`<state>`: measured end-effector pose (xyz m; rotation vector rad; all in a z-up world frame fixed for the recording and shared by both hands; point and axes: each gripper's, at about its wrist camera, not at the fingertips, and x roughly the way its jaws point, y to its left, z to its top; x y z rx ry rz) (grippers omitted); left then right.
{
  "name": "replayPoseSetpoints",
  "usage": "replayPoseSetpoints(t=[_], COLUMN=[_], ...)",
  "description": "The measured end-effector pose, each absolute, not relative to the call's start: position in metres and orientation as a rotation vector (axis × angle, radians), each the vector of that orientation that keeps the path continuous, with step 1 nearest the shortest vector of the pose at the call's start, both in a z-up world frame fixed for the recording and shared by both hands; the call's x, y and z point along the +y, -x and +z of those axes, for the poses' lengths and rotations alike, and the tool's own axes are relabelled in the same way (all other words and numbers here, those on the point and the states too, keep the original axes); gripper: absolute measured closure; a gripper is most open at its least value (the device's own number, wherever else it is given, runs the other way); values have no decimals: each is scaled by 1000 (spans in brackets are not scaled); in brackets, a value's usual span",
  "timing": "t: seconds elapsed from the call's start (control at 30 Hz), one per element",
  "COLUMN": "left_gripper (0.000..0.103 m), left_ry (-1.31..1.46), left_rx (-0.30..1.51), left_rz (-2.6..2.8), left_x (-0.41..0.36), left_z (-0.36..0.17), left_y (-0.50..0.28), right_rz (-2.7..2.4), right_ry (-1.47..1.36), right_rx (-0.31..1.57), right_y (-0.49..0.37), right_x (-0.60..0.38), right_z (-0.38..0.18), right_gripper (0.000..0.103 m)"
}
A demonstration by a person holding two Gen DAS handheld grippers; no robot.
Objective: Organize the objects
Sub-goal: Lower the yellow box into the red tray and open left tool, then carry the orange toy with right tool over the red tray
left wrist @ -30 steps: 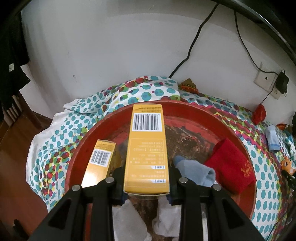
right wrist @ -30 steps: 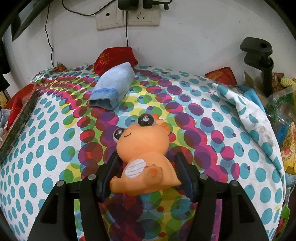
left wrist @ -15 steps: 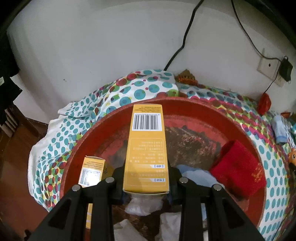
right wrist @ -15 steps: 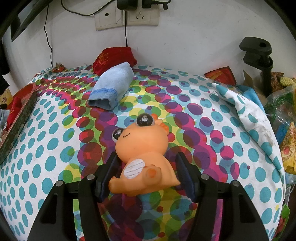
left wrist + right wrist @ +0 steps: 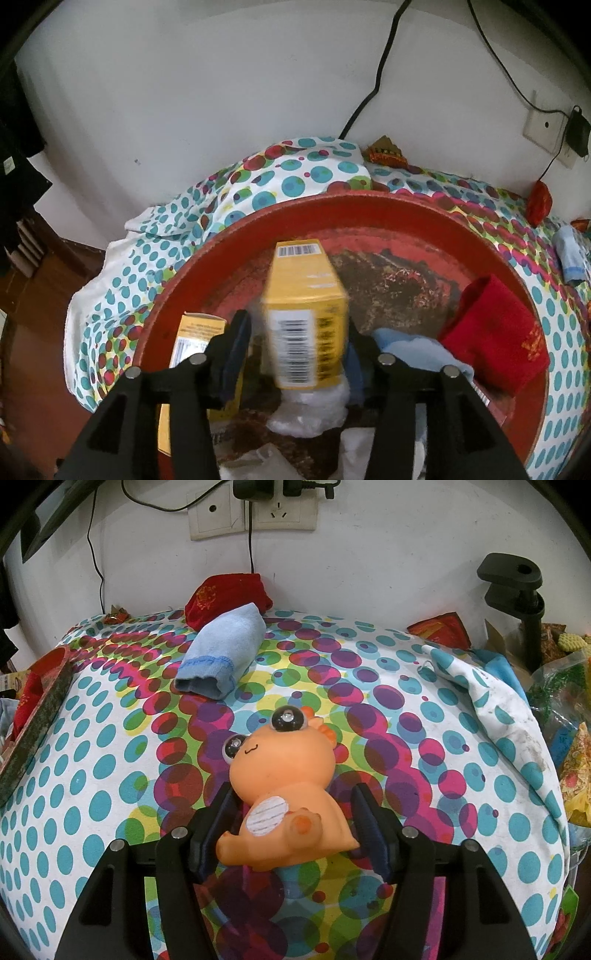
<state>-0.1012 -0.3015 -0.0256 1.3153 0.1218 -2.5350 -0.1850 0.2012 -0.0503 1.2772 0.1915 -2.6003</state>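
L wrist view: left gripper (image 5: 297,354) fingers have just been opening, now apart, blurred yellow box (image 5: 306,317) loose between them over red tray (image 5: 369,210). R wrist view, tray only at edge: right gripper (image 5: 295,823) fingers apart, flanking orange toy (image 5: 284,797) lying on dotted desk (image 5: 424,812) cloth; blue sock (image 5: 221,657) behind.

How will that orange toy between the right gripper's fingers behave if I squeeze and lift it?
The orange toy looks like smooth moulded rubber, so it will probably give under the pads and may slip. Its rounded body and big head suggest it could twist within the right gripper. It seems hollow, likely light; the jaws stand apart, not pressing.
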Motion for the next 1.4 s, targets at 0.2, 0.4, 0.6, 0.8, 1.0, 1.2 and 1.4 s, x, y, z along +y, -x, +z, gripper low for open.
replayPoseSetpoints(t=[0.2,0.4,0.6,0.8,1.0,1.2,1.4], left_gripper=[52,52,51,51,51,49,49], left_ry=[-1294,-1190,-1131,-1159,-1180,-1218,-1227], left_rx=[164,178,110,101,102,137,101], left_rz=[-2551,-2570,-2616,-2624,-2612,-2629,-2654], left_x=[-305,-299,-270,-245,-239,-232,-220], left_z=[-22,-6,5,-3,-6,-11,-8], left_y=[88,54,16,-15,-23,-21,-21], right_rz=[-2601,-2601,-2602,-2602,-2599,-2637,-2666], right_ry=[-1278,-1277,-1278,-1278,-1271,-1281,-1293], right_rx=[191,194,195,195,190,183,165], right_y=[185,186,186,186,186,183,182], right_x=[201,203,202,201,200,199,203], right_z=[-50,-51,-51,-50,-50,-49,-48], right_gripper=[41,40,40,40,49,53,54])
